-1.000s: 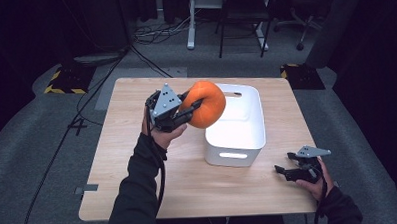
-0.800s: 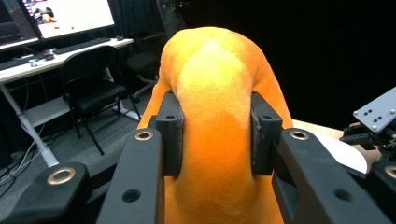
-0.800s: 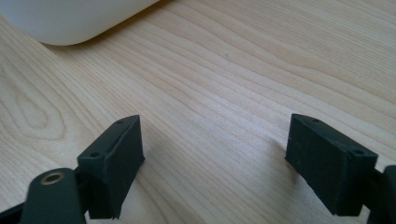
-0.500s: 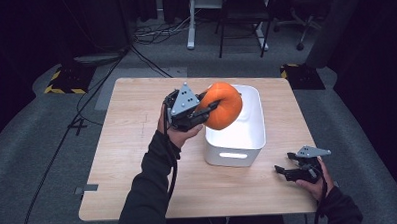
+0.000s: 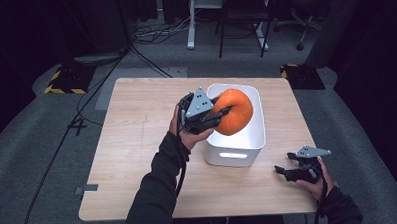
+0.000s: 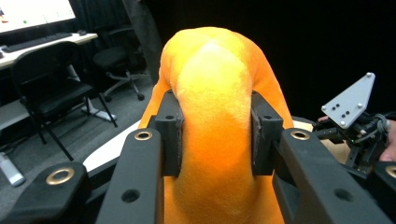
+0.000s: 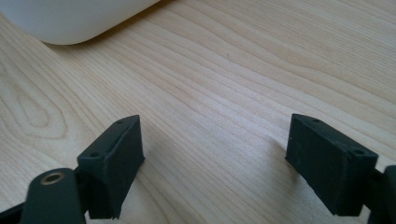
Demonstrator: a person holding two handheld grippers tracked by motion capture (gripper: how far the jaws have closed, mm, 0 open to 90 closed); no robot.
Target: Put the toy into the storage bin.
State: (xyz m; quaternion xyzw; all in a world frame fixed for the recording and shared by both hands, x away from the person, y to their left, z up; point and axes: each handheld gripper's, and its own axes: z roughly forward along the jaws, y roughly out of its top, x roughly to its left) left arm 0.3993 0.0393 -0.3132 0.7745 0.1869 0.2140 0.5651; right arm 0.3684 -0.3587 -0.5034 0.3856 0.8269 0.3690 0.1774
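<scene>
My left gripper [image 5: 220, 112] is shut on a soft orange plush toy [image 5: 233, 111], held in the air over the near-left part of the white bin [image 5: 235, 154]. In the left gripper view both pads squeeze the orange plush toy [image 6: 215, 140] at its middle, with my left gripper [image 6: 215, 133] pointing level. My right gripper [image 5: 284, 171] rests low at the table's front right corner, to the right of the bin. In the right gripper view its jaws stand wide apart over bare wood, my right gripper [image 7: 217, 161] holding nothing, and the white bin [image 7: 70, 18] shows at the top left.
The wooden table [image 5: 132, 144] carries the bin on its right half. A black cable [image 5: 77, 121] runs over the grey floor left of the table. Chair and desk legs [image 5: 241, 35] stand beyond the far edge. The right gripper's grey plate [image 6: 348, 100] shows in the left gripper view.
My left gripper has carried the orange plush rightward, from over the table beside the bin to over the bin. The right gripper has stayed in place.
</scene>
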